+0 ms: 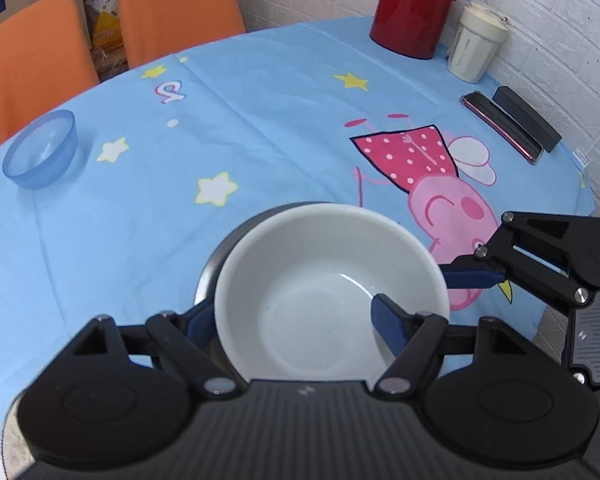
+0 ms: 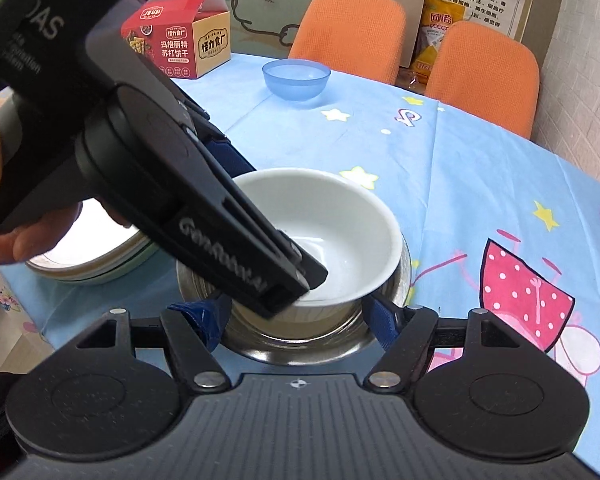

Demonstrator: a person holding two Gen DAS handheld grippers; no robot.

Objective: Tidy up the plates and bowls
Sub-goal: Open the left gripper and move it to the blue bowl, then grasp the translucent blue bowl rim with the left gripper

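Item: white bowl, seated inside a steel bowl near the front of the worktop, which wears a blue cartoon cloth. Left hand-held gripper: fingers spread, one blue pad outside the white bowl's left wall, the other inside the bowl on the right; neither clearly presses the rim, so it reads as apart and not gripping. Right hand-held gripper: fingers spread on either side of the steel bowl, just beside its wall, nothing clamped; contact cannot be told. Further stock: blue bowl, alone and well apart at the far left edge; stack of plates, pale and green-rimmed, near the nested bowls on the left in the right wrist view, partly hidden by the left tool. Step in hand, as judged: settling or releasing the white bowl into the steel one. Handling notes: keep the white bowl level so it sits centred and does not rock on the steel wall; lift the inner finger straight up and out before drawing the tool away, or the pad may drag the rim and tip it; the right tool could steady the steel bowl meanwhile. Remaining, as judged: blue bowl not yet brought to the nest. Also present, not for handling: red jug, white cup, orange chairs, biscuit box
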